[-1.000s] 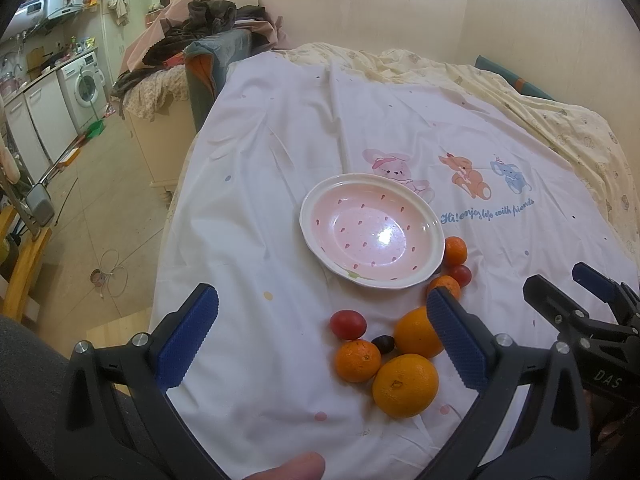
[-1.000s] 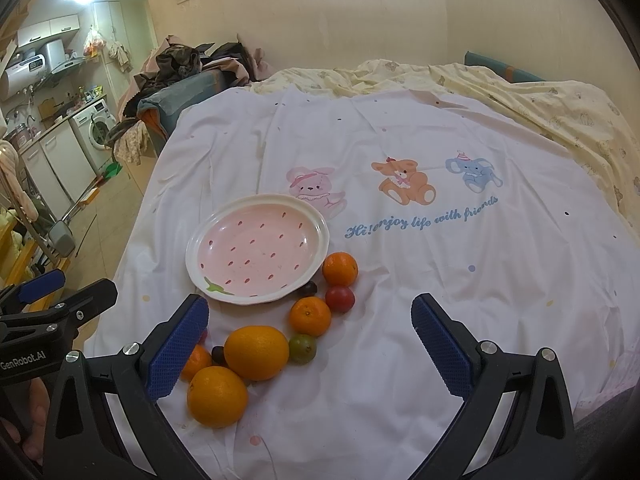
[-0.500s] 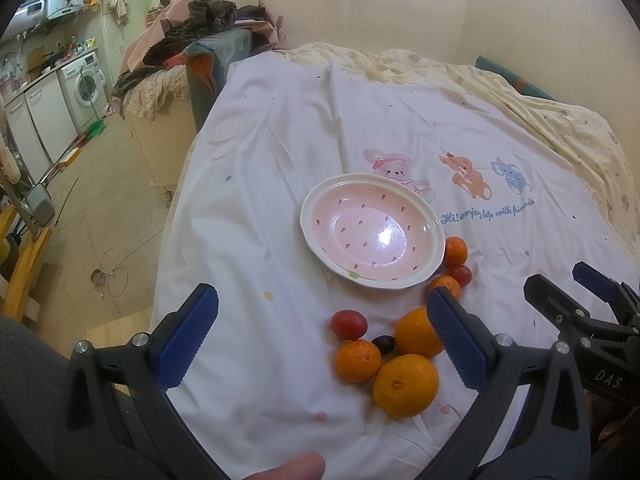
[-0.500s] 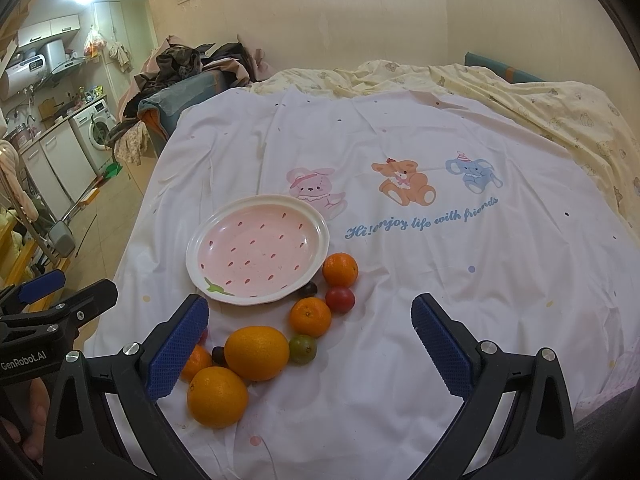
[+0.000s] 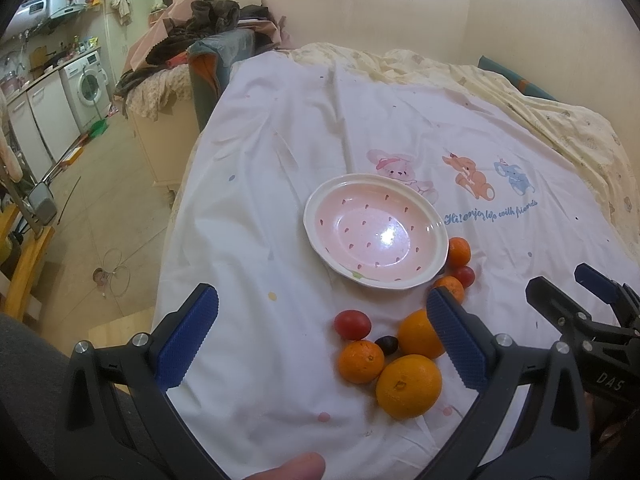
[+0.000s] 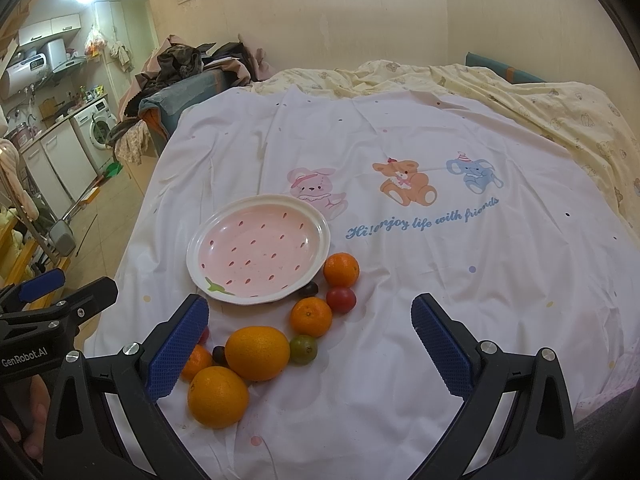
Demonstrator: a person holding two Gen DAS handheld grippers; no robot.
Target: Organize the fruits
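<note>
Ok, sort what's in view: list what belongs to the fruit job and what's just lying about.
For the job: pink plate, oranges, tomatoes, green fruit, left gripper, right gripper.

Lying about: clothes pile, washing machine, yellow blanket.
</note>
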